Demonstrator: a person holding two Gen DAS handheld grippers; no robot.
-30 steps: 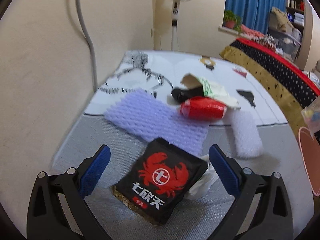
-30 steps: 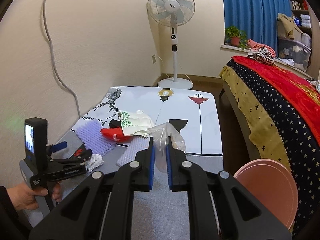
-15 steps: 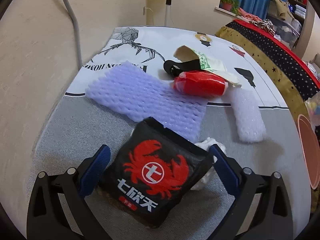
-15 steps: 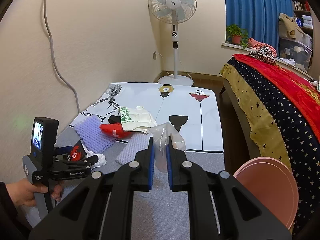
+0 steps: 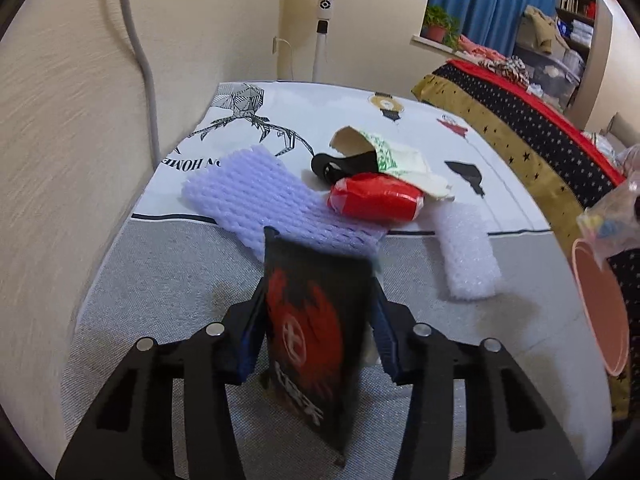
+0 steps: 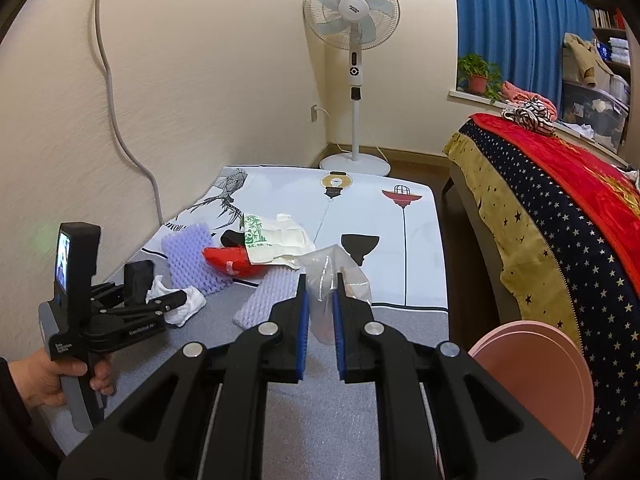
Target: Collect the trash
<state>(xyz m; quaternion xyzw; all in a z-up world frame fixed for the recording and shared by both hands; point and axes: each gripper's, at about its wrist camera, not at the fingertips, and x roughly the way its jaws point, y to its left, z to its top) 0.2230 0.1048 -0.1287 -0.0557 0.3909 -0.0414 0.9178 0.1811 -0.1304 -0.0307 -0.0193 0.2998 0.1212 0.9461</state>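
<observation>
A black snack packet (image 5: 312, 328) with a red crab logo stands on edge between the blue pads of my left gripper (image 5: 318, 286), whose jaws are closing and pressing on its sides. The right wrist view shows that left gripper (image 6: 154, 292) just above the grey cloth (image 5: 160, 280), with a crumpled white tissue (image 6: 178, 302) beside it. My right gripper (image 6: 320, 286) is shut on a clear plastic bag (image 6: 332, 266). Further back lie a purple foam net (image 5: 272, 204), a red wrapper (image 5: 372, 202), a white foam net (image 5: 468, 256) and a green-printed paper bag (image 5: 396, 156).
A pink bin (image 6: 536, 376) stands at the right by a bed with a starred blanket (image 6: 560, 208). A standing fan (image 6: 352, 20) is at the far end. The wall with a grey cable (image 6: 116, 120) runs along the left. A hand (image 6: 52, 380) holds the left gripper.
The left jaws have closed in from wide open onto the black packet, which has gone from lying flat to standing on edge. The right gripper has stayed put with the clear bag.
</observation>
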